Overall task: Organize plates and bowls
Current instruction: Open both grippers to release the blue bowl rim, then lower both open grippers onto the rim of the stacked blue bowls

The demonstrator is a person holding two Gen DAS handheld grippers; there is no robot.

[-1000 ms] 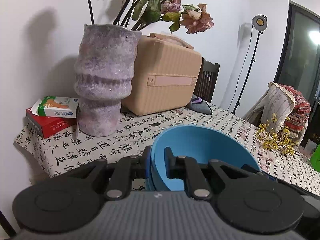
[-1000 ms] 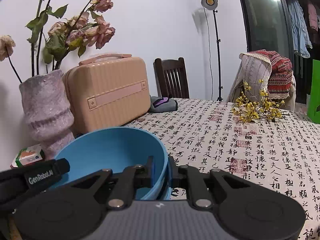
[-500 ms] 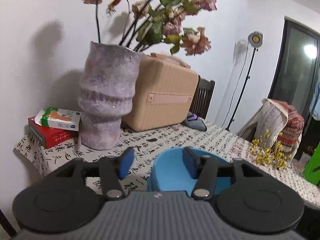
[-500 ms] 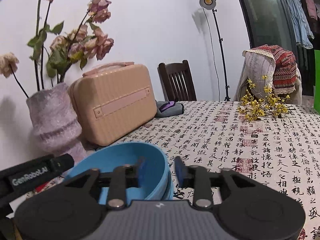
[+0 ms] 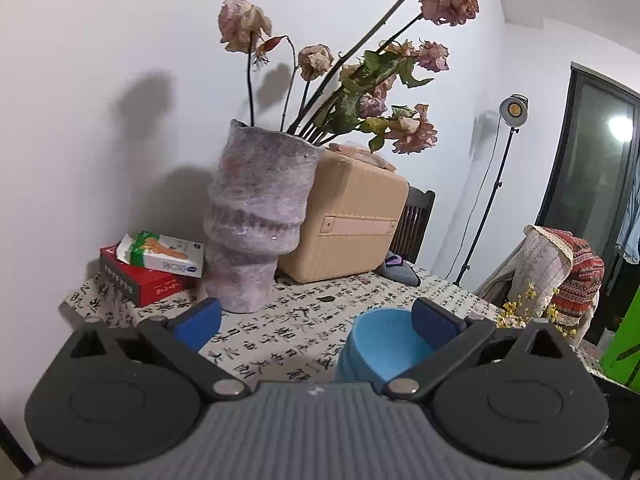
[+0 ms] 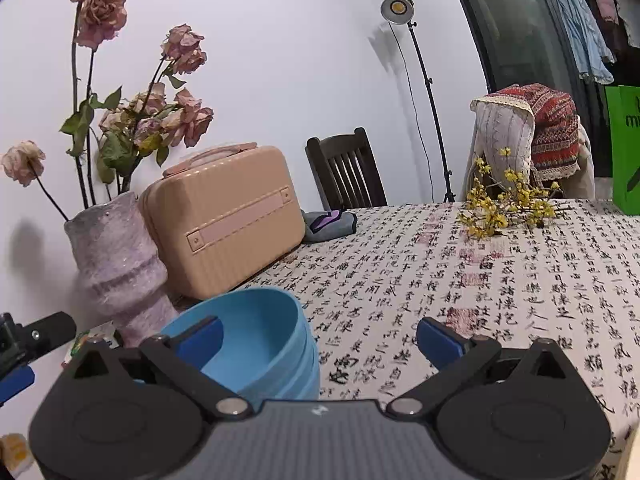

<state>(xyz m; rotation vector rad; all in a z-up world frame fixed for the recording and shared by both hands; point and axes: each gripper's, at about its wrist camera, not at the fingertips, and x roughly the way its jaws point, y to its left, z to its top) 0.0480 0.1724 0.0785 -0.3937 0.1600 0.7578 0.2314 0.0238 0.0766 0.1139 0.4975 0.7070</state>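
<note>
Now your left gripper [image 5: 316, 322] and your right gripper [image 6: 318, 338] both have their jaws opening wide, and neither blue pad presses on anything — the stack of blue bowls [image 6: 260, 344] stands free on the table [image 6: 500, 280], so it looks set down where you want it. The bowls are nested one in another, which keeps them compact and steady; the ridged outer wall in the right wrist view suggests several in the pile, though you cannot count them surely. In the left wrist view the stack [image 5: 384, 346] sits low, partly behind the right-hand pad, so the rim is near that finger rather than gripped by it. Just beyond the bowls stands the tall purple vase [image 5: 260, 220] with dried roses [image 5: 360, 100], and beside it, touching or nearly so, the tan case [image 5: 352, 224]. These crowd the wall side — mind the drooping stems as you pull away. Further left lie a red box [image 5: 140, 280] with a carton on top, and across the cloth a spray of yellow blossoms [image 6: 508, 204]. No plates show in either view.
</note>
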